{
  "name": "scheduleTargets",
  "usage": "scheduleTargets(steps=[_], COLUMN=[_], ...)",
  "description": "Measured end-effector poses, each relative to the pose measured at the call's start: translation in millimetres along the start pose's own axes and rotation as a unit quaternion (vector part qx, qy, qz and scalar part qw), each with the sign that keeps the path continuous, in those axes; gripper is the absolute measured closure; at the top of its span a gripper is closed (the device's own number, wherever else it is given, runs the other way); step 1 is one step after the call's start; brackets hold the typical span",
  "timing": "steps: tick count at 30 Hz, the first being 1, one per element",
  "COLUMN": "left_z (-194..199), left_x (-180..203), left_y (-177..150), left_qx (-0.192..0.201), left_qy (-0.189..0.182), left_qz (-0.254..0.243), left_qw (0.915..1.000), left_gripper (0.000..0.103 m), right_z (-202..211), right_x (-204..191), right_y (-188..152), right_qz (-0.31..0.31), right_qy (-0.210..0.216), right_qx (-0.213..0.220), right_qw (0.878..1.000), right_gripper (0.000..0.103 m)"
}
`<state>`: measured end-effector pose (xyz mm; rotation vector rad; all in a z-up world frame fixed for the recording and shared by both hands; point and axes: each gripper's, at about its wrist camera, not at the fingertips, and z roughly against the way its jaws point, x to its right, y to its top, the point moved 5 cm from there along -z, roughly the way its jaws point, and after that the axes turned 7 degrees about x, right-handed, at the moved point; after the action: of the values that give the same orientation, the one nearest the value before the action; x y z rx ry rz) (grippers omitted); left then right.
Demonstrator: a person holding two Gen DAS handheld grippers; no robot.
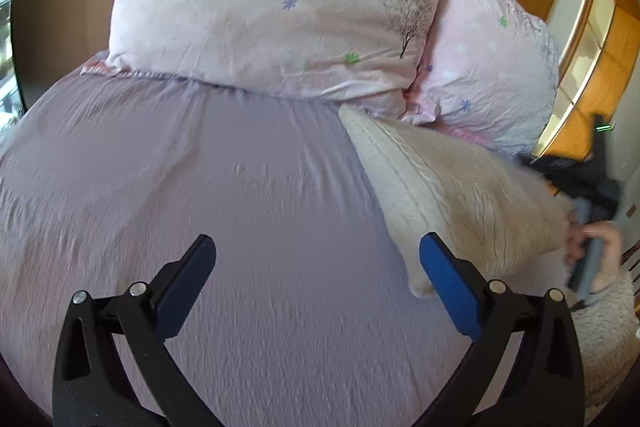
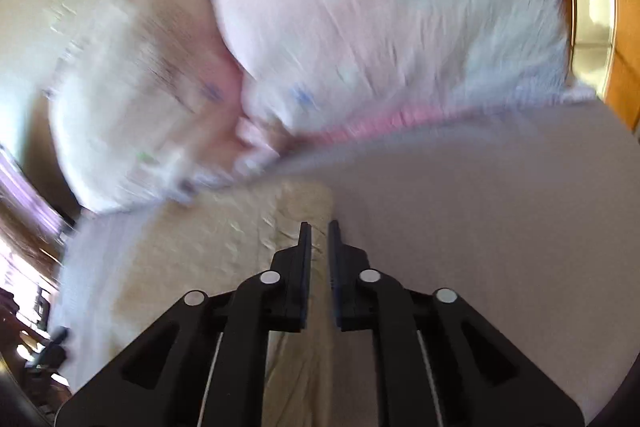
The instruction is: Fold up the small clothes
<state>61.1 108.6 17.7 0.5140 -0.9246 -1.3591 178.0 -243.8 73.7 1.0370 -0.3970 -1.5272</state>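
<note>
The cream garment (image 1: 452, 195) lies on the lilac bedsheet (image 1: 224, 187) just below the two floral pillows (image 1: 272, 7). The right claw (image 2: 319, 227) is narrowed on its edge, while the left claw (image 1: 316, 247) hangs wide and empty over bare sheet. With a single thin edge pinched, the cloth could slip free, or drag and bunch instead of folding flat, and the heavy blur in the right wrist view hints at a quick motion that would worsen that.

No readable text, label, brand or number shows in either view.
</note>
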Motion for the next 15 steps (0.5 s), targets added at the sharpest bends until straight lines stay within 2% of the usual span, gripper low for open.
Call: scheduleTargets(steps=[1,3,5,6,7,8,9,10,11,12,13,15], left_z=[-1,0,1,1,-1,-2,-5,-6,-6,-6,-5,-7], left_x=[2,8,18,24,31,36,42,44,46,47,47,48], left_y=[-5,-13,-22,-24,-28,-30,-33,-35,-38,-41,-43,-48], left_qx=[-0.008,-0.014,-0.015,-0.017,-0.022,-0.027,-0.035,-0.040,-0.045,-0.045,-0.046,-0.054], left_qy=[0.005,0.011,0.018,0.019,0.019,0.015,0.012,0.016,0.025,0.031,0.037,0.044], left_qz=[-0.002,-0.012,-0.030,-0.038,-0.048,-0.052,-0.058,-0.060,-0.062,-0.062,-0.061,-0.059], left_qw=[1.0000,0.9998,0.9993,0.9990,0.9984,0.9982,0.9976,0.9973,0.9967,0.9966,0.9964,0.9958], left_gripper=[0.002,0.002,0.002,0.002,0.002,0.002,0.002,0.002,0.002,0.002,0.002,0.002], right_z=[23,44,46,36,14,-4,-14,-6,5,21,36,73], right_x=[-12,-30,-44,-44,-37,-30,-20,-18,-18,-19,-19,-19], right_y=[0,-5,-25,-37,-57,-72,-79,-76,-72,-68,-65,-62], right_qz=[-0.004,-0.004,0.008,0.013,0.022,0.027,0.024,0.024,0.019,0.006,0.000,0.011], right_qy=[0.054,0.121,0.159,0.149,0.098,0.069,0.058,0.052,0.050,0.068,0.084,0.097], right_qx=[0.017,0.016,-0.023,-0.050,-0.098,-0.134,-0.123,-0.102,-0.099,-0.083,-0.063,-0.013], right_qw=[0.998,0.993,0.987,0.988,0.990,0.988,0.990,0.993,0.994,0.994,0.994,0.995], right_gripper=[0.049,0.042,0.042,0.042,0.044,0.044,0.046,0.046,0.046,0.042,0.025,0.004])
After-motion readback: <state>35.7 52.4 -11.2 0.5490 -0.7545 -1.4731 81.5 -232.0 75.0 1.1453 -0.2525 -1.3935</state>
